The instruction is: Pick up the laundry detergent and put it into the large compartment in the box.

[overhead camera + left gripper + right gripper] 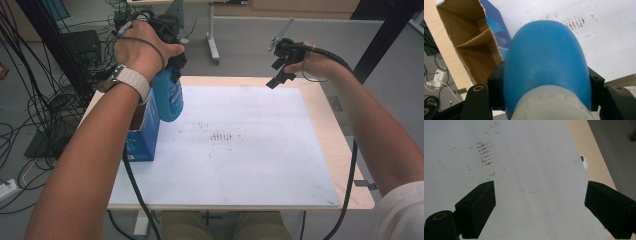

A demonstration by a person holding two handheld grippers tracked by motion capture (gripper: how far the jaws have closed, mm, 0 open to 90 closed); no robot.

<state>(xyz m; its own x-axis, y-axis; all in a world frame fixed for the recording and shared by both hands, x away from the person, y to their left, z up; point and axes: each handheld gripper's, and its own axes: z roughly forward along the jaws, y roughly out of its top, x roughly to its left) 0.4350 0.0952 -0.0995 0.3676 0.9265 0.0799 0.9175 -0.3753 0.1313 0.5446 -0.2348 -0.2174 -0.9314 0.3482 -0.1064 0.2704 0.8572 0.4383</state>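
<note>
Left gripper: I had my left gripper up over the table's left side, its jaws pinching the blue bottle near the pale neck, one black pad on each flank in the left gripper view.
Bottle position: the blue bottle hung in the air, base down, just beside and above the open top of the box, clear of the mat.
Why that hold: gripping high on the shoulder let the body dangle straight, which I judged the sensible way to move it in or out of a narrow carton.
Box: the blue cardboard box stood upright at the mat's left edge, flaps torn open, brown inside with a cardboard divider across it. I judged it sat at the edge so the middle stayed free for work.
Right gripper: I kept my right gripper raised over the far right of the table, jaws spread wide with nothing between them, the pads looking down on bare mat. It read as waiting its turn.
Mat: the white mat covered most of the wooden table, with brown smudges near its middle and a faint drawn outline in the right gripper view.
Writing: pale print showed on the bottle's front and on the box's blue face, too small and blurred for me to read; no brand I could make out.
Wrist: a pale watch strap sat on my left wrist.
</note>
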